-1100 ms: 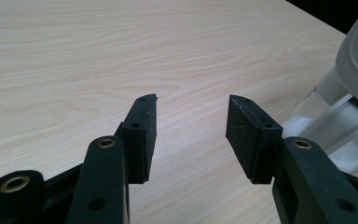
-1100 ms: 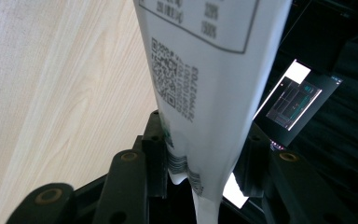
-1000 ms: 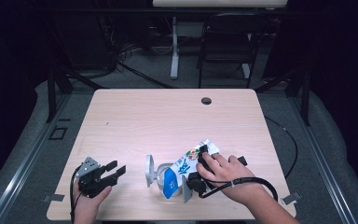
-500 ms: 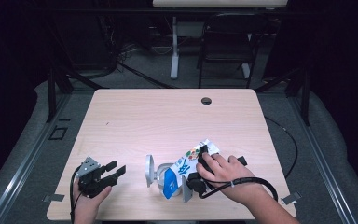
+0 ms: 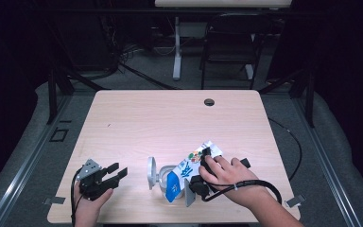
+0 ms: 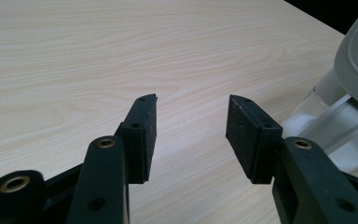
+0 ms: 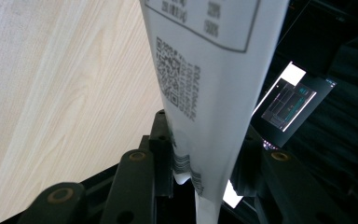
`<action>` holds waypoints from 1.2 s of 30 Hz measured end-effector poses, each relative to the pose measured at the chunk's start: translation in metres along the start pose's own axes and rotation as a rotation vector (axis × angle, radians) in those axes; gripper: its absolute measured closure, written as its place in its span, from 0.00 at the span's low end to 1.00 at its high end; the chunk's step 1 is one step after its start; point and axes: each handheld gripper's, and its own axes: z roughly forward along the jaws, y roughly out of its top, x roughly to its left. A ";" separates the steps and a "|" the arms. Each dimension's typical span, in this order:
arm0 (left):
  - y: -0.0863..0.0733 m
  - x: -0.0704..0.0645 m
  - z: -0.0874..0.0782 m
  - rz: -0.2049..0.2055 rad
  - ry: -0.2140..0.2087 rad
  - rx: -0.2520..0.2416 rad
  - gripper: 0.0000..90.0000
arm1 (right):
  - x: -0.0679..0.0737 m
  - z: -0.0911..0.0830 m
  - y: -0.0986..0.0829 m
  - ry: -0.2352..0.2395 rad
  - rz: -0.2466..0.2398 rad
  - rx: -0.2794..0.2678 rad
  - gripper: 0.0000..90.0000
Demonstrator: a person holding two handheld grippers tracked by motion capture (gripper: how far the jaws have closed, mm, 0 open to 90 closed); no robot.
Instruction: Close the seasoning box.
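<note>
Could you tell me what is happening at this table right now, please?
A person works at a light wooden table with a gripper in each hand. The right gripper is shut on a white and blue printed snack bag, holding it tilted over a clear plastic container with a grey lid, as if to pour. The left gripper rests open near the table's front left, its fingers apart and holding nothing.
</note>
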 end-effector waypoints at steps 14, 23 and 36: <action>0.000 0.000 0.000 0.000 0.001 0.001 0.59 | -0.001 -0.002 0.000 -0.005 -0.011 0.008 0.78; 0.000 0.000 0.000 0.002 0.000 0.003 0.59 | -0.002 -0.002 0.000 -0.006 -0.012 0.003 0.80; 0.000 0.000 0.000 0.001 0.001 0.002 0.59 | -0.001 -0.002 -0.001 -0.015 -0.006 -0.004 0.82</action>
